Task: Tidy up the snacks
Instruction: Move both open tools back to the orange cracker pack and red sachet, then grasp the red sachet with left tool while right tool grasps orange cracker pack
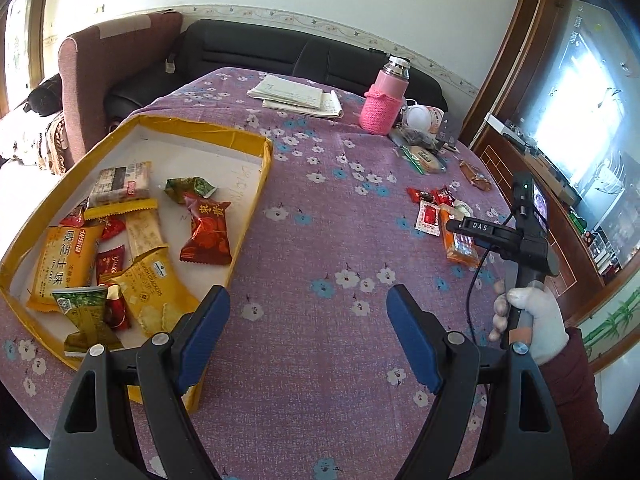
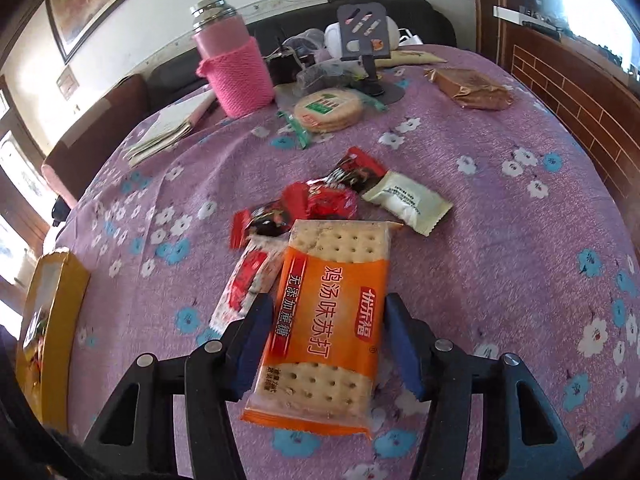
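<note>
I am holding the left gripper (image 1: pixel 308 336) over bare tablecloth (image 1: pixel 340 240), its jaws standing wide apart with nothing between them. Just to its left the yellow box (image 1: pixel 256 200) is sitting on the table, with a spread of wrapped snacks lying in it, among them a red candy (image 1: pixel 207 232), a green packet (image 1: pixel 190 188) and a yellow cracker pack (image 1: pixel 60 264).

My right gripper (image 2: pixel 328 340) is pointing down at an orange cracker pack (image 2: pixel 328 312), which is lying between its blue pads (image 2: pixel 404 344). The jaws are straddling the pack's sides, with the pads at or just beside its edges; I cannot tell whether they are pressing on it yet. In the left view I am seeing that gripper from the side, with my gloved right hand (image 1: pixel 536 320) wrapped around its handle.

Beside the orange pack a red-and-white packet (image 2: pixel 248 280) is lying partly under it. Just beyond are red wrappers (image 2: pixel 320 200) and a cream packet (image 2: pixel 408 200). Farther back a round cracker pack (image 2: pixel 328 110) and a brown pack (image 2: pixel 472 88) are lying apart, near a pink flask (image 2: pixel 236 68) and a notebook (image 2: pixel 172 128).
</note>
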{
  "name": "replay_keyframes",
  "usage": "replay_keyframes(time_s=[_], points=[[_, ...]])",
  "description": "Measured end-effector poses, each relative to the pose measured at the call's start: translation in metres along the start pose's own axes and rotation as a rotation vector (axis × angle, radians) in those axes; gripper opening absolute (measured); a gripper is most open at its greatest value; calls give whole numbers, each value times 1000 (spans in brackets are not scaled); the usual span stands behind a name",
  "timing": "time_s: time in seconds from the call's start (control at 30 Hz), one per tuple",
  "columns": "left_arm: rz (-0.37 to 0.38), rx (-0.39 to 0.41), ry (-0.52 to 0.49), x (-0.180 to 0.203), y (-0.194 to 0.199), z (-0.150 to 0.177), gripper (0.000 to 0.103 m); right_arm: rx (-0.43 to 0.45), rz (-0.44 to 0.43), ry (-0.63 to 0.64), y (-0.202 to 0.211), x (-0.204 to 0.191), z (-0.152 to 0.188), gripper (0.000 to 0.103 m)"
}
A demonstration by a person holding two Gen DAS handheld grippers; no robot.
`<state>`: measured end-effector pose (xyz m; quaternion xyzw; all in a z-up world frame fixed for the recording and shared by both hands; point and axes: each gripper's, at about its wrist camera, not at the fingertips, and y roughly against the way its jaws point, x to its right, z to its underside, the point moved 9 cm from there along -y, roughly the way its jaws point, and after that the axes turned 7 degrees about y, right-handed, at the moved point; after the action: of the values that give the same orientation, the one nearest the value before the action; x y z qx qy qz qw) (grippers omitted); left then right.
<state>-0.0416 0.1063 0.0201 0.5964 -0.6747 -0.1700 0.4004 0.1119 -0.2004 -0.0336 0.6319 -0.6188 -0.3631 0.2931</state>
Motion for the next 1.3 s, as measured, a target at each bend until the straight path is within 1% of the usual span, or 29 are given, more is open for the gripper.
replay_keyframes(time_s=[0.07, 0.17, 0.27, 0.37, 0.4, 0.43, 0.53, 0.87, 1.07, 1.23, 1.3], points=[[-3, -3, -1, 0, -1, 1, 81, -11, -5, 18, 4, -6, 8, 59], [-3, -1, 4, -1, -2, 0, 81, -42, -73, 32, 15, -22, 29, 58], [5, -12, 5, 0, -5, 1, 81, -47, -140, 68, 30, -41, 48, 58], [12, -21, -4, 5, -6, 4, 81, -13, -137, 92, 36, -46, 57, 59], [12, -23, -9, 6, -6, 5, 81, 4, -137, 98, 35, -46, 57, 61], [11, -22, -13, 7, -5, 5, 81, 13, -136, 96, 36, -46, 59, 64], [6, -15, -20, 9, -1, 4, 81, 40, -163, 62, 37, -45, 60, 65], [1, -18, -27, 13, -2, 5, 81, 67, -186, 55, 35, -42, 58, 69], [2, -23, -25, 13, -4, 6, 81, 69, -184, 63, 35, -43, 59, 70], [-1, -24, -20, 11, -4, 6, 81, 34, -171, 108, 34, -51, 62, 71], [0, -19, -15, 9, -2, 5, 81, 10, -128, 156, 32, -55, 64, 69]])
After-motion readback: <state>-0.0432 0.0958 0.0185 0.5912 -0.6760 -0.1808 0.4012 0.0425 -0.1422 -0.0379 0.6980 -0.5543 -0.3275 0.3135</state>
